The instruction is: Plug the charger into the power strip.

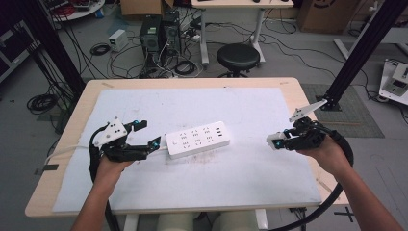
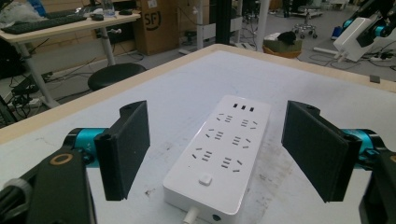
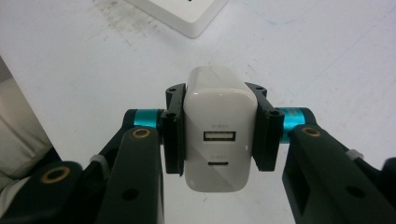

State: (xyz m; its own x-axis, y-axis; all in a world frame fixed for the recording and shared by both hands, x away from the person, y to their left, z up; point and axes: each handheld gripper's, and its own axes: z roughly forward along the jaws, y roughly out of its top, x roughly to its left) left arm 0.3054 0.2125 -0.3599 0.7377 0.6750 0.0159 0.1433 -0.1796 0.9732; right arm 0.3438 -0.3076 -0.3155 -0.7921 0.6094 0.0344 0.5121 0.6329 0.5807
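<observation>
A white power strip (image 1: 197, 139) lies flat on the white mat in the middle of the table, its sockets facing up and its cable end toward the left. My left gripper (image 1: 147, 135) stands open just left of that end, and in the left gripper view the strip (image 2: 219, 154) lies between and beyond the two spread pads (image 2: 126, 147). My right gripper (image 1: 277, 140) hovers over the mat's right side, shut on a white USB charger (image 3: 218, 128) whose two ports face the camera. A corner of the power strip (image 3: 187, 16) shows past it.
The white mat (image 1: 250, 168) covers most of the wooden table (image 1: 65, 125). Beyond the far edge stand a black stool (image 1: 237, 57), computer towers (image 1: 159, 33) and loose cables on the floor. A black frame post (image 1: 358, 53) rises at the right corner.
</observation>
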